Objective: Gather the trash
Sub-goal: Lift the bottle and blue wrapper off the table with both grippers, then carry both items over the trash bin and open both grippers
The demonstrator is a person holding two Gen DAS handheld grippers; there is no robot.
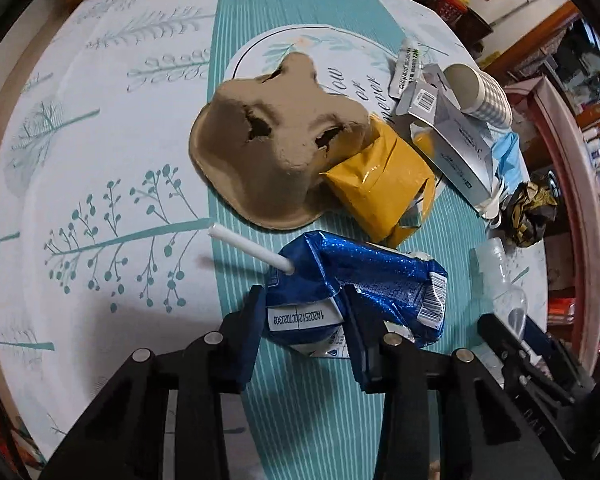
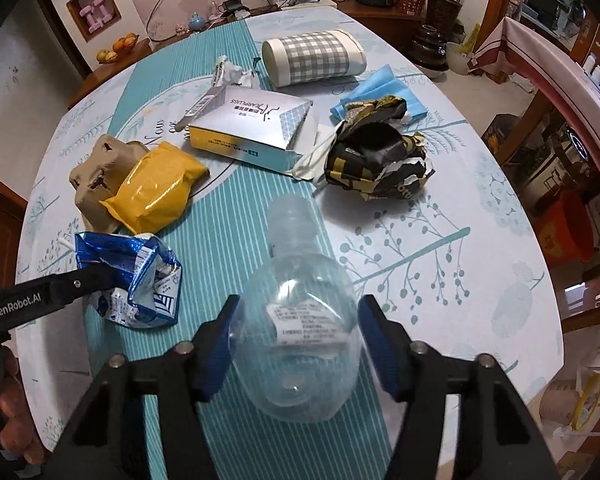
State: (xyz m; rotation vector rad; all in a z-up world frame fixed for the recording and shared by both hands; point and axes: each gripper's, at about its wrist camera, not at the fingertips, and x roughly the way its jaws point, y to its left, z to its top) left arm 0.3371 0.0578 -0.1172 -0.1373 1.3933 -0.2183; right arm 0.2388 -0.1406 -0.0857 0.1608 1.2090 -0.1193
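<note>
A crushed blue drink carton with a white straw lies on the teal-striped tablecloth. My left gripper points down at it, and its blue pads press on the carton's near end from both sides. A clear plastic bottle lies with its neck pointing away. My right gripper straddles the bottle's wide body, both pads against its sides. In the right wrist view the blue carton lies left of the bottle, with the left gripper's finger on it.
Further back on the round table lie a brown pulp tray, a yellow packet, a silver box, a checked paper cup on its side, a blue face mask and a crumpled black-and-gold wrapper. A sideboard stands behind the table.
</note>
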